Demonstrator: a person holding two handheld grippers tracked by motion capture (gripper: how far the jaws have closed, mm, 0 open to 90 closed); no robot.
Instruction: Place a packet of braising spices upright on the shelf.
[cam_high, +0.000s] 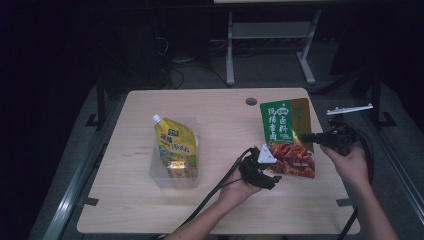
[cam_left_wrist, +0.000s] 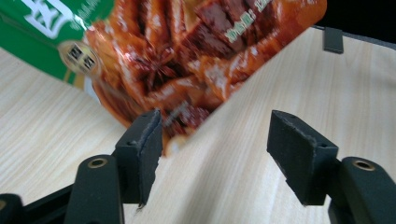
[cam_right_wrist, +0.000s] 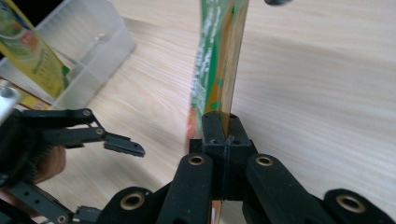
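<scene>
Right gripper (cam_high: 306, 136) — jaws clenched on the right edge of the green-and-red pouch (cam_high: 286, 137), holding it at the table's (cam_high: 215, 107) 3 o'clock. Left gripper (cam_high: 272, 181) — jaws released, near the pouch's lower corner. Yellow pouch (cam_high: 176, 149) stands in a clear bin (cam_high: 159, 175) at 9 o'clock.

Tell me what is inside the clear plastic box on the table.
The clear plastic box holds a yellow spouted pouch standing upright, its white cap above the rim. Anything behind or beneath the pouch is covered.

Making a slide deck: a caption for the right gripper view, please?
Right gripper pinches the green spice packet edge-on; open left gripper waits nearby.
</scene>
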